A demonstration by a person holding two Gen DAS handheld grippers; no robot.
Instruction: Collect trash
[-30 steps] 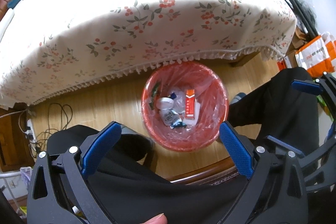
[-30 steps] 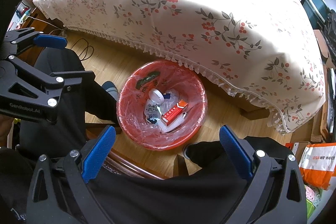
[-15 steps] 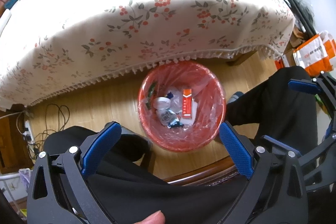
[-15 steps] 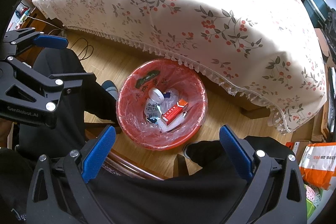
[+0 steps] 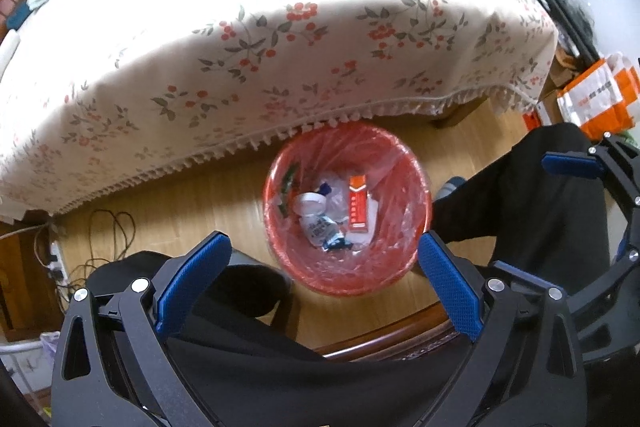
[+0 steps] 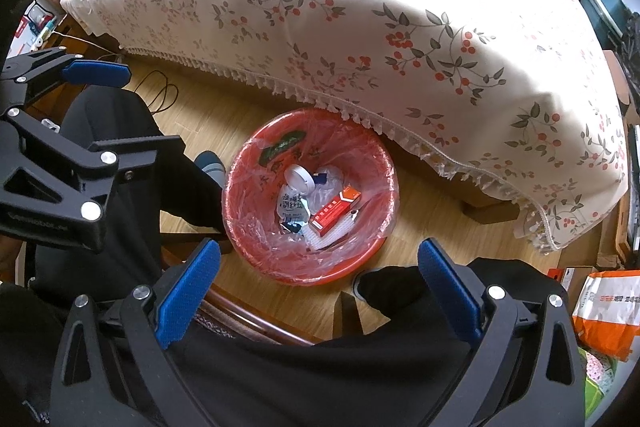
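A red trash bin (image 5: 414, 259) lined with clear plastic stands on the wooden floor by the table edge; it also shows in the right wrist view (image 6: 376, 251). Inside lie an orange box (image 5: 357, 203), a white lid (image 5: 309, 203), a white pouch (image 5: 320, 229) and other wrappers; the box (image 6: 335, 209) and lid (image 6: 299, 179) show in the right wrist view too. My left gripper (image 5: 320, 263) is open and empty above the bin's near side. My right gripper (image 6: 320, 271) is open and empty, also above the bin.
A table with a floral cloth (image 5: 240, 47) overhangs the bin's far side. The person's black-trousered legs (image 5: 540, 195) flank the bin. Cables and a power strip (image 5: 60, 263) lie on the floor at left. Orange-white bags (image 5: 600, 95) sit at right.
Both grippers stay open and empty. The left wrist view has shifted slightly, so the bin sits a little higher and more to the left in it. The trash has not moved.
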